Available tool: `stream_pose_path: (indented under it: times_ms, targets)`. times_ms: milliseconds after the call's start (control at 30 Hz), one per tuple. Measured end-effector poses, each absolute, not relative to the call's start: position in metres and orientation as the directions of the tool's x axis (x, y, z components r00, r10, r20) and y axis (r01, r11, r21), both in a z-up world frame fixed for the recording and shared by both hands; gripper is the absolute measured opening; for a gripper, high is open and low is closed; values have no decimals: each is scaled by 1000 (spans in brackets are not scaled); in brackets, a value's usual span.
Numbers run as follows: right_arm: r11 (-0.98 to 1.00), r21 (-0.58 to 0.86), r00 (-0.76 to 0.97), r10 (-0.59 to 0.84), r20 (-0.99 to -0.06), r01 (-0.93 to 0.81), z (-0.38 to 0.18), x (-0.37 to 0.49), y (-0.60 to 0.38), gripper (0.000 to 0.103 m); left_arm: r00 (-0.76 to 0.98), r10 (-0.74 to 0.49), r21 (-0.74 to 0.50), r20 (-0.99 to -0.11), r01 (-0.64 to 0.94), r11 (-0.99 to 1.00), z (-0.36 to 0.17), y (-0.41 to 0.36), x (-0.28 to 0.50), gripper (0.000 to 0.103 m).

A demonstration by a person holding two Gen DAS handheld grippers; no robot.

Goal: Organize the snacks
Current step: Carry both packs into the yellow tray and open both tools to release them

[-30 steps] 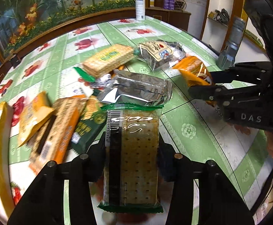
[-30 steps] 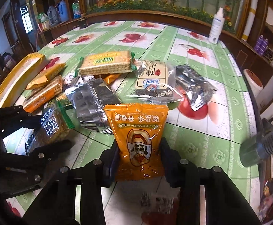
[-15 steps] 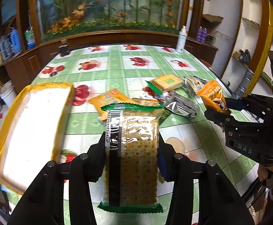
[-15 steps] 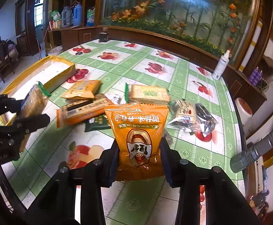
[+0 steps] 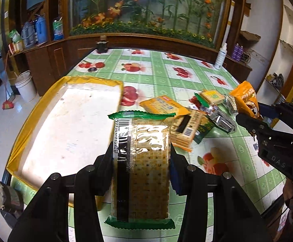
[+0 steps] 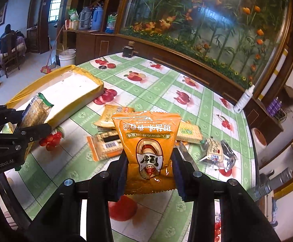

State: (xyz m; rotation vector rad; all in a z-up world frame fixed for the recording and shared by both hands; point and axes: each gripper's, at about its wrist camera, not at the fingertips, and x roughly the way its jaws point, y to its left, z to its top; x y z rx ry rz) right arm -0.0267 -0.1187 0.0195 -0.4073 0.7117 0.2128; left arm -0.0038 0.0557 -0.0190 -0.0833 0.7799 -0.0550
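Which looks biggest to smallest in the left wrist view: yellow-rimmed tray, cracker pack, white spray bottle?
1. yellow-rimmed tray
2. cracker pack, magnified by sitting in the left gripper, so true size is unsure
3. white spray bottle, far off

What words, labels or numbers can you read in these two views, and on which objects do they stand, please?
"DAS": right gripper body, left wrist view.
"GenRobot.AI": left gripper body, right wrist view.
Barcode digits on the cracker pack: partly curved away, not surely readable.
Orange snack bag: Chinese print, upside down, unread.
Packets on the table: too small.
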Motion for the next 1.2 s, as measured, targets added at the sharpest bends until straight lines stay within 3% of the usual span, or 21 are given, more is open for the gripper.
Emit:
stream_pose_path:
  times_ms: [733,967,1200]
  targets:
    - [829,-336,731,122,-672,-447,10,-21,-36,41,712,30,-109,-701,-148,983,-26,132,-3,45]
    - [777,87,465,459,-757,-624,-9,27,11,41,629,133,-87,-766,-306,948,-51,181,23,45]
    - [760,221,352,511,-785,-611,-45,77,69,41,580,163,-56,-799,-340,939,-71,193,39,44]
